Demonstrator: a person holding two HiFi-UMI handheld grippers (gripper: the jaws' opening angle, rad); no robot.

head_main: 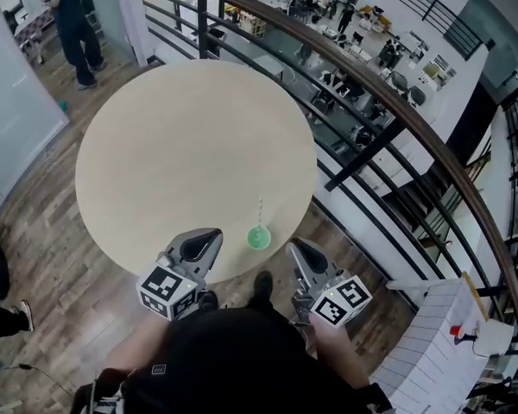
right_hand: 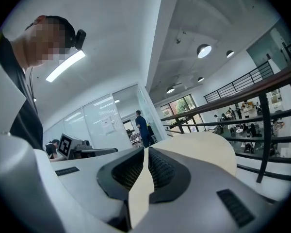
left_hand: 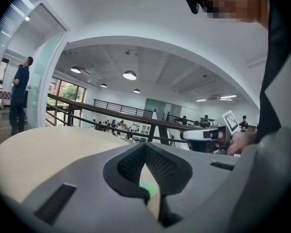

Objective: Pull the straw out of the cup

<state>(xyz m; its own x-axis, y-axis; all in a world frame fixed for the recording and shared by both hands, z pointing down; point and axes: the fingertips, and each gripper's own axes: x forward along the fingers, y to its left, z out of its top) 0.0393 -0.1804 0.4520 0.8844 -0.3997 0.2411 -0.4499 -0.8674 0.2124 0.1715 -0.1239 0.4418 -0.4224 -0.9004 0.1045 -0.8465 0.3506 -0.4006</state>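
Cup (head_main: 258, 238) is seen on the worktop (head_main: 181, 145) near its edge, between the left claw (head_main: 212, 235) and the right claw (head_main: 296, 247), both shut with nothing held. The straw (head_main: 260, 212) is stood upright in it. The straw is judged light and bendy, best pinched softly near the top.

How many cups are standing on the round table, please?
1. The cup stands near the table's near edge, with a straw in it. The tabletop is in full view, so none seems hidden.
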